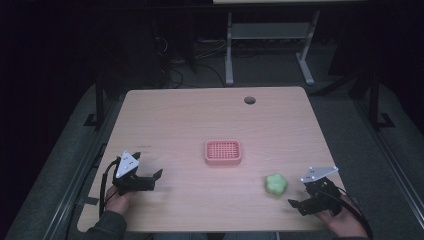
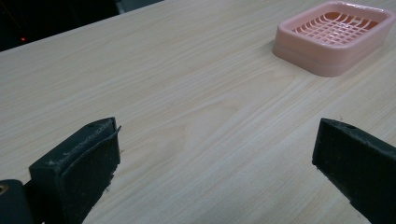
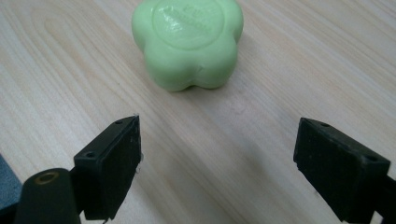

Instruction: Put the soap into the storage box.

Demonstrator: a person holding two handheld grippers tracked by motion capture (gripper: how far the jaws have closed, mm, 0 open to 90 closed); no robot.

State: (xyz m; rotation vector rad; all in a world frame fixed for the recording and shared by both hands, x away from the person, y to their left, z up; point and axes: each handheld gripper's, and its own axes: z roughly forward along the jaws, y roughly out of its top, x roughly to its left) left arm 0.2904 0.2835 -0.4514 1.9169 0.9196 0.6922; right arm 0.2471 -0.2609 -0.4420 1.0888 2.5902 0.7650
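A green flower-shaped soap (image 1: 275, 184) lies on the wooden table (image 1: 190, 120) near its front right; in the right gripper view the soap (image 3: 188, 41) sits just ahead of the jaws. My right gripper (image 1: 299, 198) is open, low over the table, a short way right of the soap, with nothing between its fingers. A pink soap dish (image 1: 223, 152) with a grid bottom rests at the table's middle and looks empty; the left gripper view has the dish (image 2: 334, 37) at upper right. My left gripper (image 1: 148, 173) is open at the front left, well apart from the dish.
A round cable hole (image 1: 249, 100) pierces the table near its far edge. Beyond the table stand the legs of another desk (image 1: 229, 50) and cables on a dark floor. Bare wood lies between the two grippers.
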